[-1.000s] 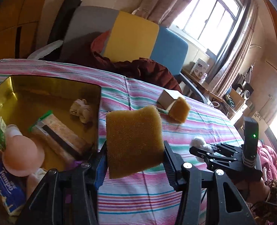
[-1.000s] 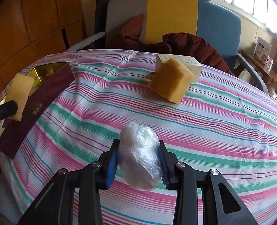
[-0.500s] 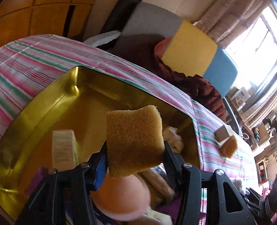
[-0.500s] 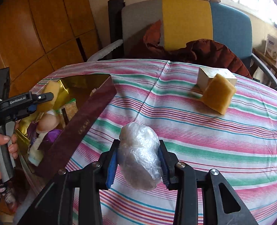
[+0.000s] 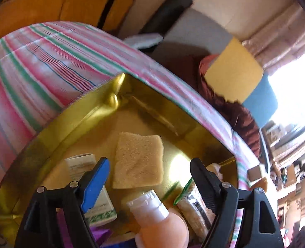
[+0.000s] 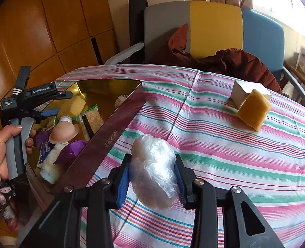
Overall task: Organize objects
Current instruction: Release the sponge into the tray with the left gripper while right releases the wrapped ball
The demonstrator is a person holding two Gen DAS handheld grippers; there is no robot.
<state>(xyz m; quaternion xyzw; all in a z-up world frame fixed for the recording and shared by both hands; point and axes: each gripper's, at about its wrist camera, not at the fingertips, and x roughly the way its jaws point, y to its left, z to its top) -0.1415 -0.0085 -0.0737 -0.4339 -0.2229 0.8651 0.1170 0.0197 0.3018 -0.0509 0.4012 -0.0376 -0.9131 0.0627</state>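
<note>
Crinkly plastic-wrapped bundle [image 6: 154, 173] pinched in right gripper [image 6: 153, 177], near table edge; looks light, squishy, slippery, so grab mid-body. Farther left, left gripper [image 5: 148, 177] jaws just opened, empty; sponge [image 5: 139, 161] lying in gold tray [image 5: 55, 136].

Right wrist view: the left gripper [image 6: 58, 103] carries the white lettering "GenRobot.AI" along its black body, and a small white label lower on the housing, near the handle, whose two lines are too small to read. The maroon outer wall of the box [image 6: 109, 142] bears a small gold emblem of characters, not legible. A blue-and-white packet [image 6: 43, 152] inside the box shows partial white lettering, unreadable. Left wrist view: a printed carton [image 5: 84, 166] shows fine print, blurred.
</note>
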